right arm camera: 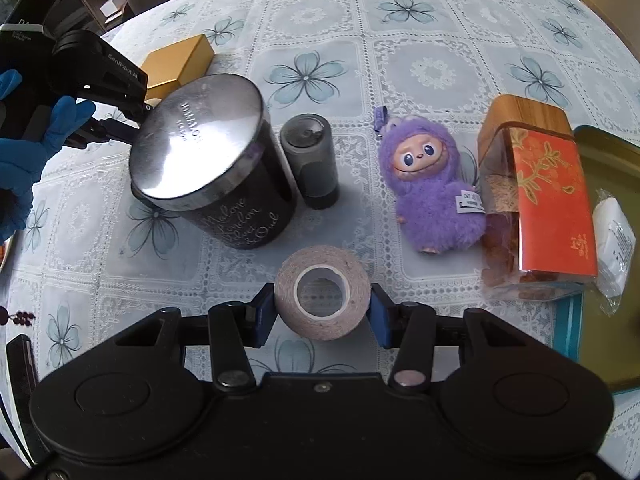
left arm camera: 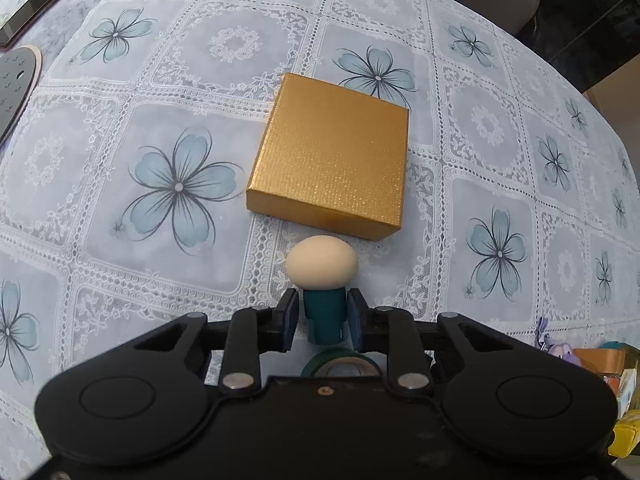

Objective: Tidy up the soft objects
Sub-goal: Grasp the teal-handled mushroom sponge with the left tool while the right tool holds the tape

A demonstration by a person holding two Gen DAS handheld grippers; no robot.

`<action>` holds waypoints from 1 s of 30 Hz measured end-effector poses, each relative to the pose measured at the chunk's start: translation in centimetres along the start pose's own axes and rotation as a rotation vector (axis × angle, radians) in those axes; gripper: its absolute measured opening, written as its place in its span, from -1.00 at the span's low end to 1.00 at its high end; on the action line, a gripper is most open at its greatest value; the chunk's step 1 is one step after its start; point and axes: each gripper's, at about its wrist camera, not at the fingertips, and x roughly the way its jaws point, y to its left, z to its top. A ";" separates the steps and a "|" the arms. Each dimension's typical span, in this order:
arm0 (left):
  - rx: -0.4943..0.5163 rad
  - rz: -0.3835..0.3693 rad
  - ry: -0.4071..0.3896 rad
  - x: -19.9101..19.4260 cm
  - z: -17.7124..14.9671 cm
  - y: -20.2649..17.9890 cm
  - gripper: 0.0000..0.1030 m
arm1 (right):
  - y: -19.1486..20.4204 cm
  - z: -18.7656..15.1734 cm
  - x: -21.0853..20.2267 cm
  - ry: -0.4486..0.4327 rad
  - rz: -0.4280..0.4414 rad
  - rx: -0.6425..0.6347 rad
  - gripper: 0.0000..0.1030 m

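Observation:
In the left wrist view my left gripper (left arm camera: 322, 320) is shut on the teal handle of a cream sponge puff (left arm camera: 322, 262), whose round head points toward a gold box (left arm camera: 332, 156). In the right wrist view my right gripper (right arm camera: 322, 312) is shut on a pinkish-beige tape roll (right arm camera: 322, 292), held above the tablecloth. A purple plush toy (right arm camera: 434, 188) lies ahead and to the right. The left gripper's body (right arm camera: 100, 68) and a blue-gloved hand (right arm camera: 24, 152) show at far left, its fingers hidden behind a black candle jar (right arm camera: 212, 160).
A small grey cylinder (right arm camera: 312, 160) stands beside the jar. A clear snack box with wood lid and red label (right arm camera: 536, 200) stands at right, with a gold-green tray (right arm camera: 608, 248) holding a white packet (right arm camera: 612, 240). A dark tape ring (left arm camera: 340, 364) lies under the left gripper.

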 end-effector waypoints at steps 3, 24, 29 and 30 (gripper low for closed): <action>-0.005 0.001 -0.024 -1.1 -0.8 0.7 -0.57 | 0.3 -0.1 -0.1 -0.001 0.003 -0.015 -0.06; 0.062 0.069 -0.078 -0.3 0.5 -0.7 -0.21 | 0.8 -0.4 -0.9 -0.005 -0.003 -0.016 -0.06; 0.046 0.078 -0.074 0.8 1.4 -0.9 -0.10 | 0.9 -0.4 -0.7 -0.003 -0.007 -0.013 -0.06; 0.042 0.079 -0.071 1.1 1.5 -0.9 -0.07 | 0.9 -0.4 -0.7 -0.003 -0.007 -0.014 -0.06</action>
